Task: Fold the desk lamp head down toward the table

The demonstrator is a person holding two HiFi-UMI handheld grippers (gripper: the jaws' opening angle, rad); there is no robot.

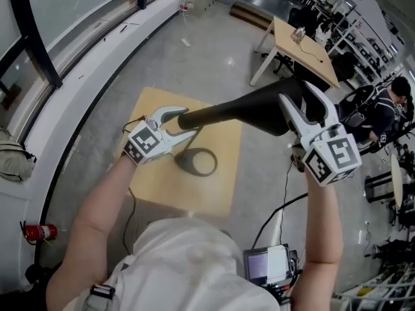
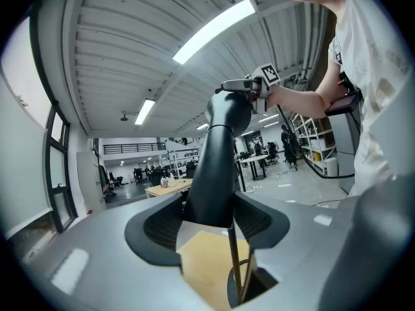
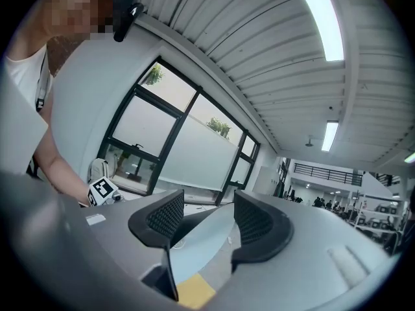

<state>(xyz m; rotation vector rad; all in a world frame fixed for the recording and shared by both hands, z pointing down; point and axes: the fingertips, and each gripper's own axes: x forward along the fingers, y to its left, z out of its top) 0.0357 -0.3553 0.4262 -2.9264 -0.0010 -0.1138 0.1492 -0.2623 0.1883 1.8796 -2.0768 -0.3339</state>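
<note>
Desk lamp [image 1: 227, 112] stands on the small wooden table [image 1: 162, 186] in the middle of the head view. Its black arm [image 2: 217, 173] runs from centre left to centre right above the ring-shaped base [image 1: 200, 162].

The thin stem [image 2: 233, 267] shows only low in the left gripper view; in the head view it is covered by the left gripper [image 1: 188, 122]. That gripper is clamped on the lower end of the arm, and the black tube fills the space between its pads.

The right gripper [image 1: 293, 91], at centre right, has its jaws spread wide. The lamp head [image 3: 201, 245] lies between them, but the pads do not squeeze it. The right gripper view shows only the head's pale flat face and a dark rim, and the bottom of that view cuts the near end off. In the head view the gripper's fingers cover much of the head, so the place where arm meets head is hard to make out there.

A bag [image 1: 13, 157] at the left edge is cut by the frame, and its contents cannot be seen. A second table [image 1: 305, 41] at upper right carries something too small to identify.
</note>
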